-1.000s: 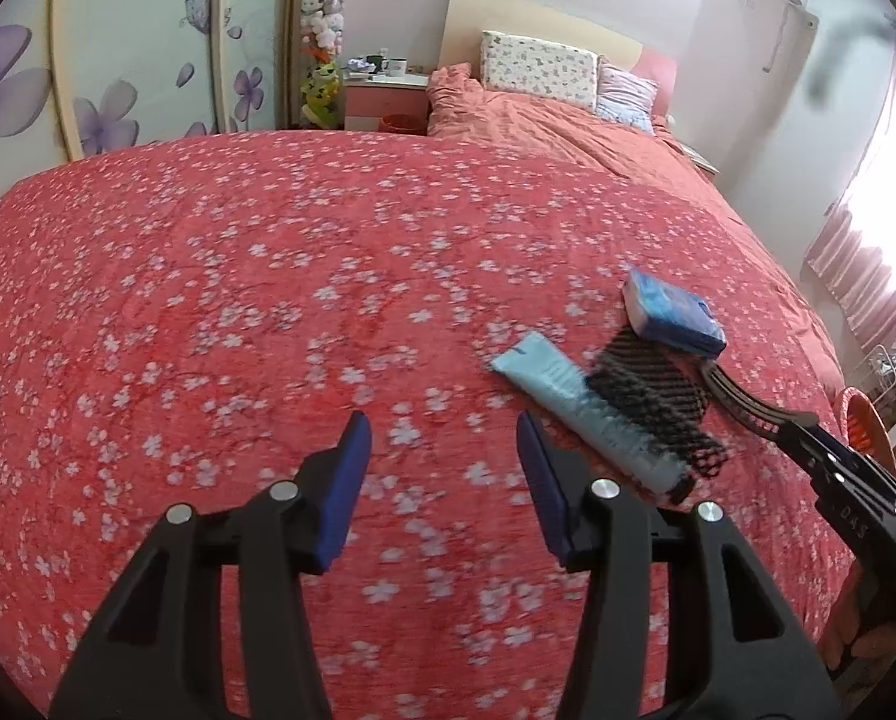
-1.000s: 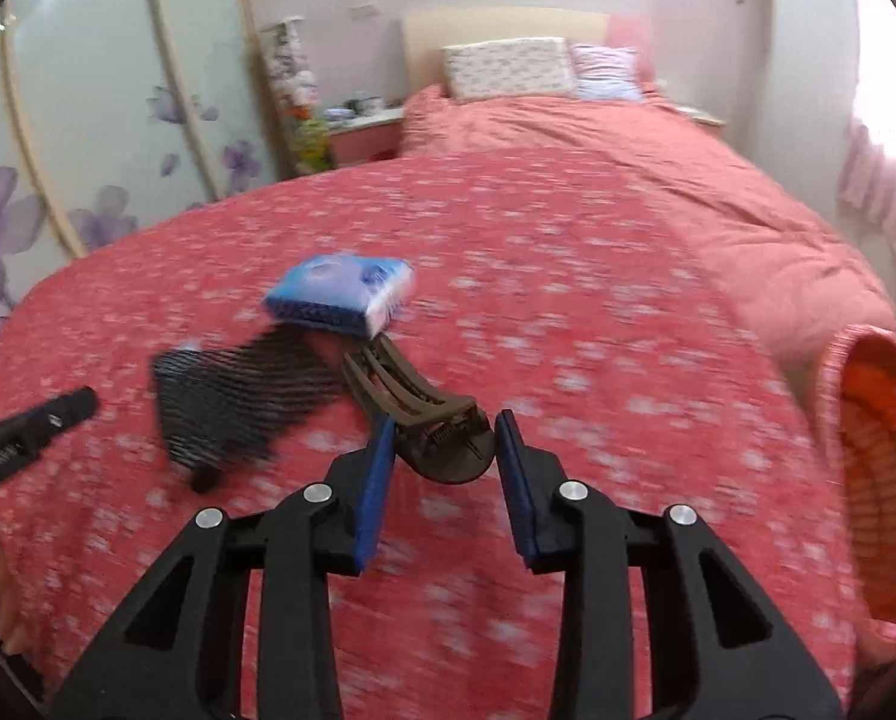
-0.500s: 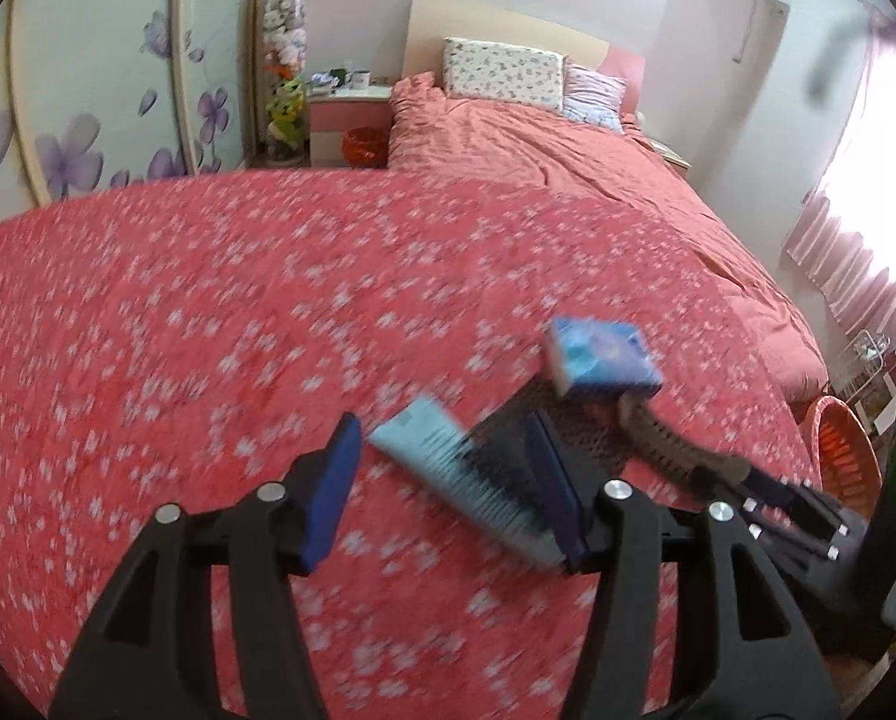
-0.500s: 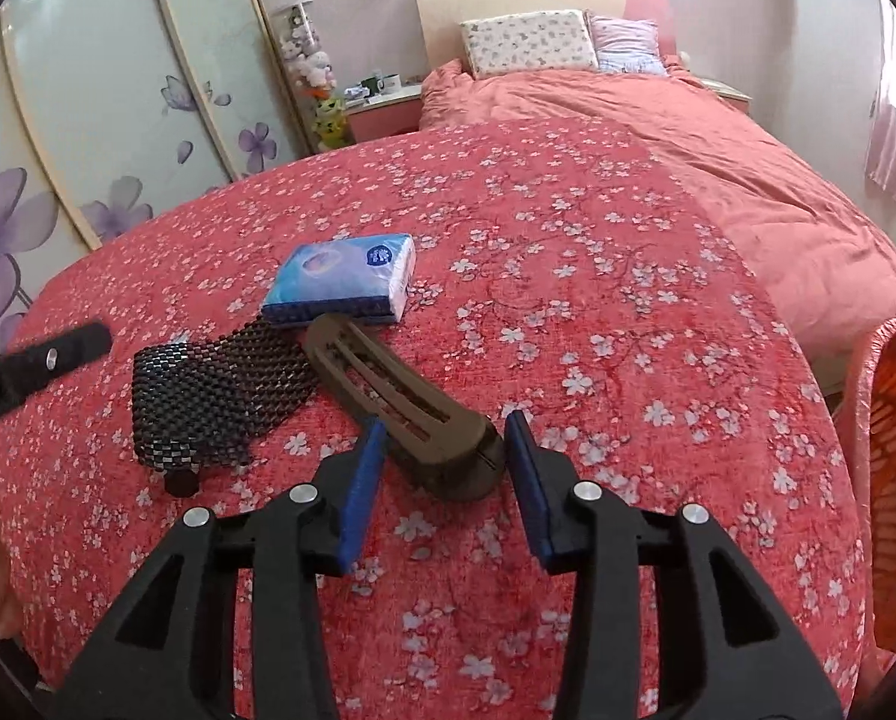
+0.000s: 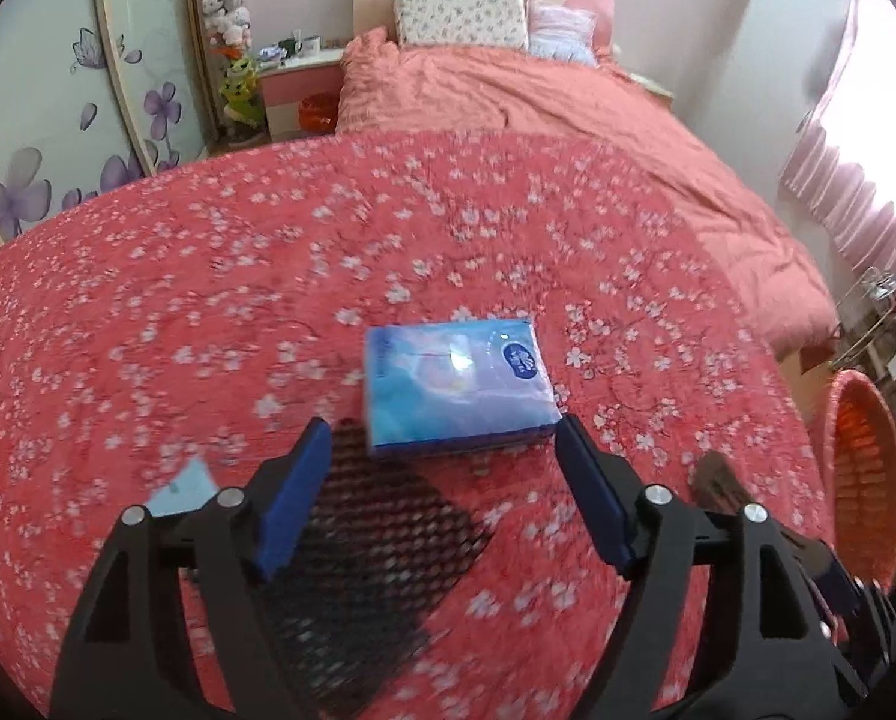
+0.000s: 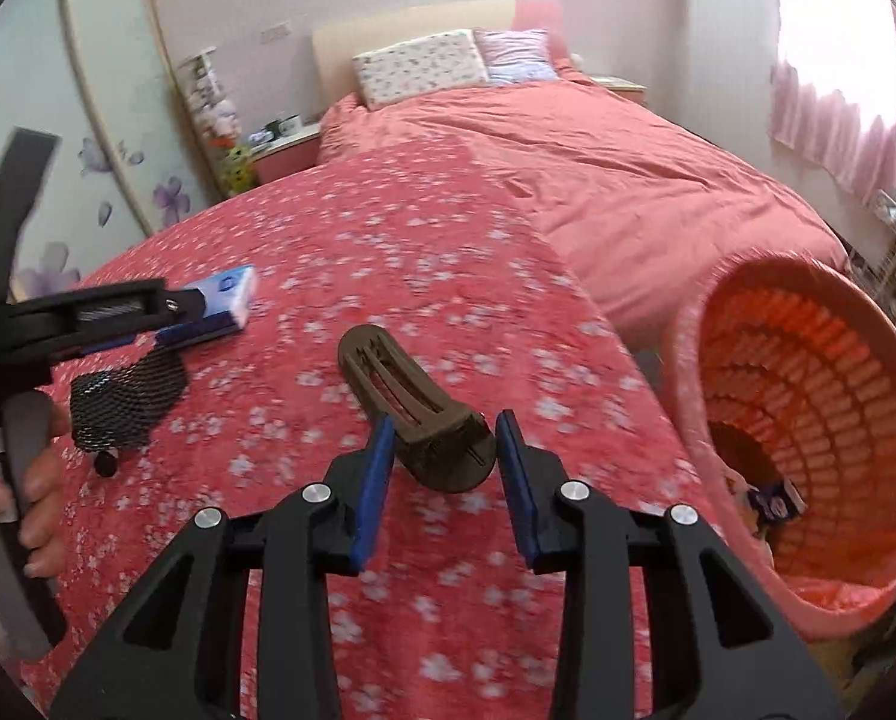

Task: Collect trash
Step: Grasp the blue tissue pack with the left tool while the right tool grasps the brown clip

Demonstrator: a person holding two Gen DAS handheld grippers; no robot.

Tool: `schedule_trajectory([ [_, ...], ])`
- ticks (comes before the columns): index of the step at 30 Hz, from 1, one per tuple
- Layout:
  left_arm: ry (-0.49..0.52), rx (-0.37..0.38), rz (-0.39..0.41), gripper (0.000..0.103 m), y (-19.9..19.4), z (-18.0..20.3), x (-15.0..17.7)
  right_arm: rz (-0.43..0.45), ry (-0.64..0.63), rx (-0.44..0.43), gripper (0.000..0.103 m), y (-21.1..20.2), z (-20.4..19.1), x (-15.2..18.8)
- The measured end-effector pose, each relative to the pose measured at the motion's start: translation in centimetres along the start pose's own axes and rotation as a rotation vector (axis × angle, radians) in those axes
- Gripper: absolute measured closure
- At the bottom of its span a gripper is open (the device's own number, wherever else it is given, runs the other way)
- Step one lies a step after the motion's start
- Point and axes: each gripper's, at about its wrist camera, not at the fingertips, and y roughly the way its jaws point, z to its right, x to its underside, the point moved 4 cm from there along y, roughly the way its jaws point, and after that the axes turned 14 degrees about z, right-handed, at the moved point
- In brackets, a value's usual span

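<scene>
A blue tissue pack [image 5: 457, 387] lies on the flowered red bedspread, just ahead of my left gripper [image 5: 441, 438]. Its jaws are opening wide, with the pack's near edge between the tips and untouched. Under that gripper lies a black mesh net [image 5: 363, 546], with a light blue tube [image 5: 180, 489] poking out at its left. My right gripper [image 6: 444, 426] has a brown hair clip [image 6: 411, 408] by its broad end; the jaws are closing, pads against its sides. In the right wrist view the left gripper [image 6: 207, 315] hovers by the tissue pack [image 6: 228, 291] and the mesh net [image 6: 126, 405].
A pink-orange woven basket [image 6: 688, 324] stands off the bed's right edge, with a small blue packet [image 6: 775, 504] inside. A hand [image 6: 33, 480] holds the left gripper's handle. Pillows and a headboard are at the far end; a nightstand and a flowered wardrobe are on the left.
My left gripper slid right, past the tube and the mesh net, up to the tissue pack, and its jaws widened. My right gripper moved right with the hair clip, bringing the basket into view.
</scene>
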Motion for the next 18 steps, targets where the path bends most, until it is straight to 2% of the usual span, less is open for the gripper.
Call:
schedule_trajectory([
  [7, 0.029, -0.077, -0.033, 0.023, 2.8, 1.2, 0.3, -0.013, 0.056, -0.025, 0.067, 0.4, 1.5, 0.2],
  [8, 0.033, -0.084, -0.031, 0.022, 3.0, 1.3, 0.2, -0.015, 0.058, -0.033, 0.066, 0.5, 1.5, 0.2],
  [10, 0.038, -0.1, -0.032, 0.021, 3.4, 1.7, 0.0, -0.011, 0.068, -0.052, 0.057, 0.2, 1.6, 0.3],
  [13, 0.026, -0.087, -0.031, 0.021, 3.7, 1.9, -0.4, 0.004, 0.077, -0.083, 0.049, 0.1, 1.8, -0.1],
  [18, 0.012, -0.063, -0.012, 0.021, 3.5, 1.4, -0.8, -0.005, 0.03, -0.095, 0.048, 1.0, 1.0, -0.3],
])
